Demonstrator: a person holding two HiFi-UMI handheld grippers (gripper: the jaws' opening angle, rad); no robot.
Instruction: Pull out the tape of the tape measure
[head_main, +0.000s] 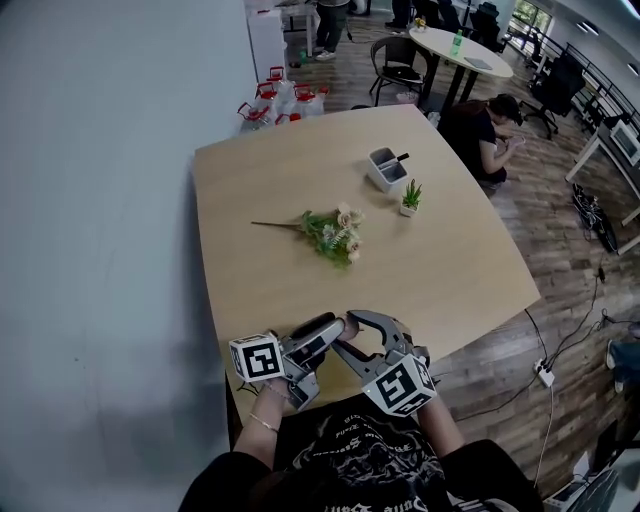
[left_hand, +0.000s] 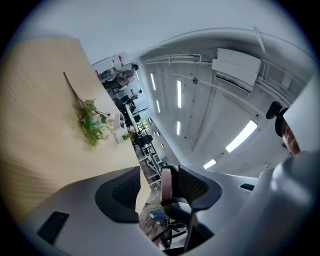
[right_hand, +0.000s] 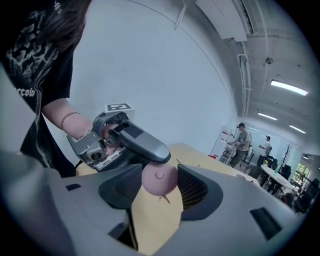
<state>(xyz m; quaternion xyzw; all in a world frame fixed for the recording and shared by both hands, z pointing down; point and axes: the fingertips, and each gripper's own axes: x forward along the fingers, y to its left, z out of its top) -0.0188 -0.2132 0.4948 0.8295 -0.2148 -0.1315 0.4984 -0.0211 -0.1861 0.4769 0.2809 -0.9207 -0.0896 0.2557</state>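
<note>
Wood table (head_main: 440, 260) fills the middle of the head view, with a grey wall down the left and plank floor (head_main: 560, 230) on the right. A round white table (head_main: 460, 50) is at top right. A person (head_main: 480, 135) sits low just past my table's far right corner.

Both my grippers are at bottom centre over the table's near edge, tips meeting, marker cubes toward me.

Right gripper (right_hand: 160, 189): clamped on the tape measure (right_hand: 159, 179), both pads against its rim.

Left gripper (left_hand: 157, 189): jaws apart, gripping nothing. It's rolled on its side, so the table runs up the left of its view. The tape measure shows edge-on between its jaws, just beside the right-hand pad, with a clear gap to the other pad. Can't tell if it touches that near pad. In the right gripper view, one left jaw crosses over the top of the case.

Farther up the table, well apart from the grippers:
- flower bunch (head_main: 335, 232) lying mid-table, stem pointing left
- white two-slot organizer (head_main: 386, 170) up and right of it
- small potted plant (head_main: 410, 198) just beside the organizer, lower right

Tape measure itself is a small round pink case. Its flat face with the centre button looks at the right gripper's camera, dead centre of that view. No drawn-out tape visible.
</note>
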